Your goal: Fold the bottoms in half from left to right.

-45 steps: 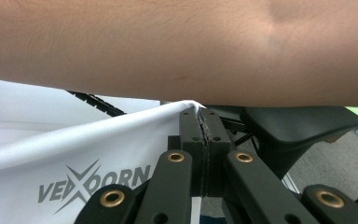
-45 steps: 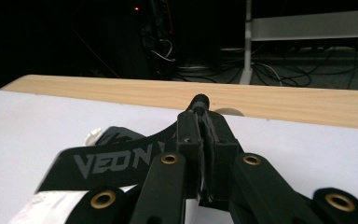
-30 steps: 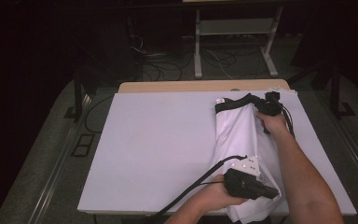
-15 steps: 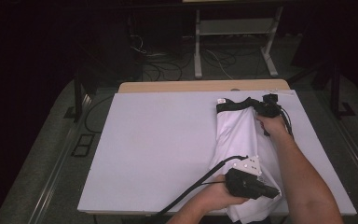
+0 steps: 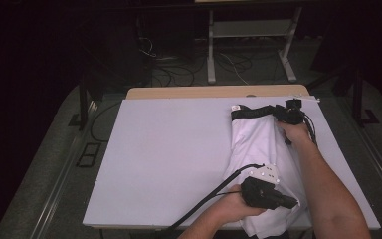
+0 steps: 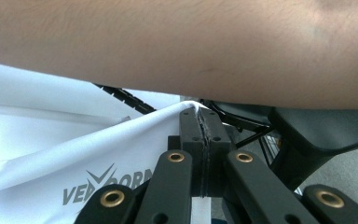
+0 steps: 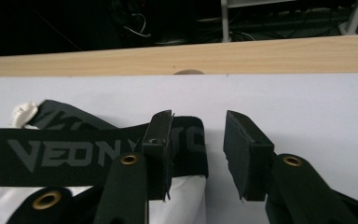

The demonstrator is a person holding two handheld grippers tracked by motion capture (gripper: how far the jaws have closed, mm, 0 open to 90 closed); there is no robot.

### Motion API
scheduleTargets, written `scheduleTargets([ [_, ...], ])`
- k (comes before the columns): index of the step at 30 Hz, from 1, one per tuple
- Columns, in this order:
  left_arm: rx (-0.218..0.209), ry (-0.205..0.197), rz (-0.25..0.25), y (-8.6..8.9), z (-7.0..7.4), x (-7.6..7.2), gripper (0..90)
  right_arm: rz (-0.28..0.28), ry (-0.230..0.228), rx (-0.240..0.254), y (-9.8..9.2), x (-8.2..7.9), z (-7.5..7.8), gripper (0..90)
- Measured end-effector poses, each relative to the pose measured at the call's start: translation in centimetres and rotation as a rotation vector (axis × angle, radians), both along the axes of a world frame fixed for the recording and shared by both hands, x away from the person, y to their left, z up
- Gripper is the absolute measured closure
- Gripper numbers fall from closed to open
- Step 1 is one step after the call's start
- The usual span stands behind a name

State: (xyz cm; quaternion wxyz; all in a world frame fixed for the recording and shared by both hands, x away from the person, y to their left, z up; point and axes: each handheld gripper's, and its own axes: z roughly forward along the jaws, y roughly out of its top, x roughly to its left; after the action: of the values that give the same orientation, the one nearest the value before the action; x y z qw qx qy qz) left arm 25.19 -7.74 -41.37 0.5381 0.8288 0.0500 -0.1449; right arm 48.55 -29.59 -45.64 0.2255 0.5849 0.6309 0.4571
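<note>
A white garment (image 5: 258, 144) with a black lettered waistband (image 5: 253, 112) lies lengthwise on the right side of the white-covered table (image 5: 169, 149). My left gripper (image 5: 293, 203) is at the garment's near end, jaws shut on a pinch of its white fabric (image 6: 51, 154); the left gripper view shows the closed tips (image 6: 204, 119) with cloth drawn up to them. My right gripper (image 5: 291, 110) is at the far end by the waistband (image 7: 74, 154). Its jaws have just been opening and now stand apart (image 7: 198, 140), the band's end reaching into the gap with no pad pressing on it.
The table's bare wooden far edge (image 5: 204, 92) (image 7: 214, 58) runs behind the white cover. My right forearm (image 5: 328, 189) (image 6: 168, 46) crosses just above the left gripper. A white metal stand (image 5: 248, 45) and floor cables lie beyond the table.
Both hands and the garment sit where they were in the high view; no shift shows there.
</note>
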Motion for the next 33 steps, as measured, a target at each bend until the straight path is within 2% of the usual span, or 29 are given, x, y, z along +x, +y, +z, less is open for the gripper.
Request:
scheduleTargets([
  [3,0.002,-0.001,0.002,-0.1,-0.1,0.1,88.7,0.014,-0.004,0.01,-0.3,-0.3,0.3,55.0],
  [4,-0.001,0.003,0.009,-0.4,0.0,0.4,88.7,0.033,-0.017,0.02,-0.7,-0.9,0.7,51.8],
  [7,-0.008,0.002,0.015,-0.7,0.2,0.5,88.7,0.045,-0.028,0.02,-1.0,-1.2,1.0,51.3],
  [8,-0.01,0.001,0.007,-1.3,0.6,0.4,88.8,0.068,-0.051,0.027,-1.7,-1.9,1.8,49.5],
  [10,-0.003,-0.005,0.003,-1.8,0.8,0.4,88.7,0.085,-0.063,0.036,-2.3,-2.4,2.3,47.7],
  [15,-0.004,-0.011,-0.008,-2.8,1.3,0.1,88.7,0.108,-0.075,0.036,-3.3,-3.1,3.2,45.3],
  [16,-0.003,-0.012,-0.015,-3.1,1.4,0.0,88.7,0.131,-0.064,0.038,-3.5,-3.5,3.6,43.9],
  [20,0.013,-0.02,-0.037,-4.3,1.6,-0.3,88.7,0.17,-0.077,0.002,-3.9,-4.5,4.1,41.4],
  [26,0.044,-0.019,-0.065,-5.4,1.3,-0.6,88.7,0.175,-0.102,0.011,-5.2,-5.8,4.8,40.6],
  [27,0.072,-0.024,-0.072,-5.8,1.0,-0.7,88.7,0.171,-0.115,0.014,-5.8,-6.3,5.0,40.7],
  [33,0.106,-0.027,-0.084,-6.5,0.3,-1.0,88.6,0.166,-0.117,0.017,-6.6,-7.1,4.7,40.2],
])
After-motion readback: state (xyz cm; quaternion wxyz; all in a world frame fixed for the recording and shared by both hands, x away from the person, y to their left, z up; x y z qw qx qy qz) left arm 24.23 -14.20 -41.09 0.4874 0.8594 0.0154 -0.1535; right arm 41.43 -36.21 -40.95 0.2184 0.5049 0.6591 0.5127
